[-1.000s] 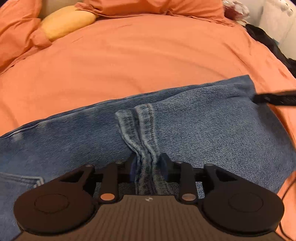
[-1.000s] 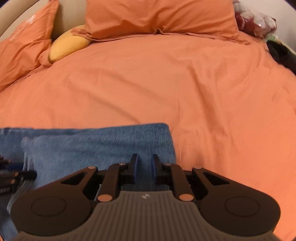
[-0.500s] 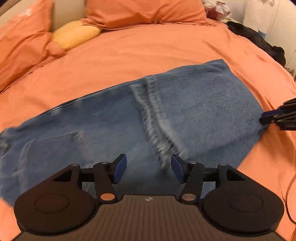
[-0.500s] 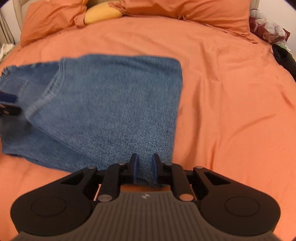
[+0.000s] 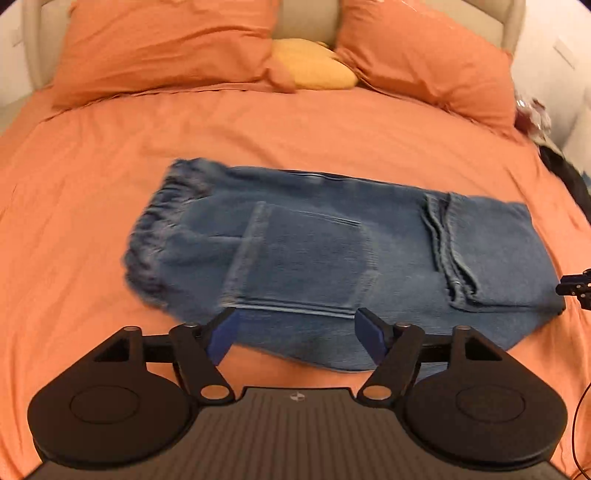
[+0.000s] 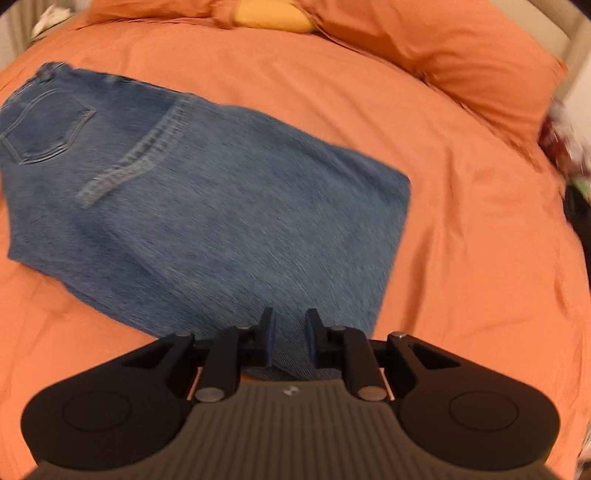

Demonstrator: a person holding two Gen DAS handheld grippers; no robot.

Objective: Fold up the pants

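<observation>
Our left claw, jaws just spread wide and empty, faces the folded blue denim pants at twelve o'clock on the orange bed, long axis nine-to-three; our right claw pinches their near corner.

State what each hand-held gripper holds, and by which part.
Left hand-held gripper: nothing; its jaws have just opened. Right hand-held gripper: the folded jeans, by their near edge.

Bed covered by an orange duvet, lightly creased. Two orange pillows at the far end, a yellow cushion between them, against a beige headboard. White walls beyond. Dark clutter at right edge, blurred.
</observation>
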